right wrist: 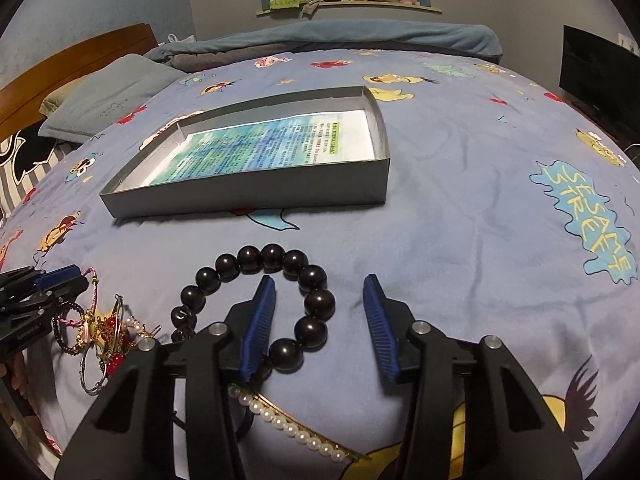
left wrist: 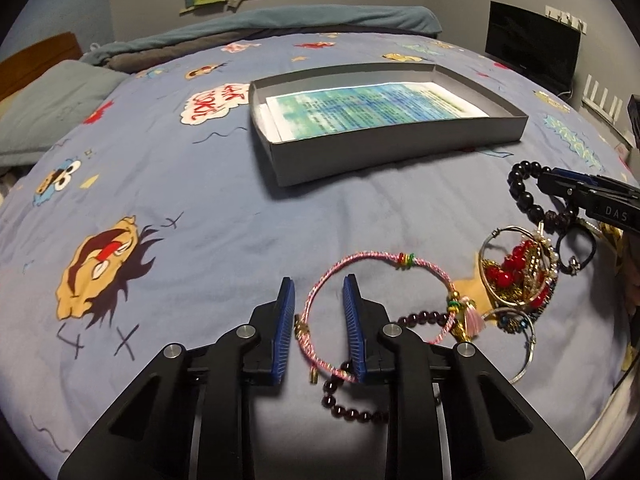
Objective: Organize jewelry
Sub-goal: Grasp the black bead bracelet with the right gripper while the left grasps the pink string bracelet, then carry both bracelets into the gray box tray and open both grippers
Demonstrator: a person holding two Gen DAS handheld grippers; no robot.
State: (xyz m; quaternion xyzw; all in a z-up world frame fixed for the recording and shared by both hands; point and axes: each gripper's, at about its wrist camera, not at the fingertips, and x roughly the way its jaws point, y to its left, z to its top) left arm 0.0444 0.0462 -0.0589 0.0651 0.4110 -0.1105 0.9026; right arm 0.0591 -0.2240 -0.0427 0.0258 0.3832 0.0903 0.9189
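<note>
Spread across the bed (left wrist: 160,168) is a blue cartoon-print cover, and I see a shallow grey box (left wrist: 384,140) on it, long axis running left to right, well ahead of both grippers. My right gripper (right wrist: 320,316) has its fingers wide apart; the black bead bracelet (right wrist: 260,304) lies flat, its left finger inside the loop, beads between the fingers. My left gripper (left wrist: 319,316) is partly open; the pink cord bracelet (left wrist: 380,300) lies flat, its right finger inside that loop.
</note>
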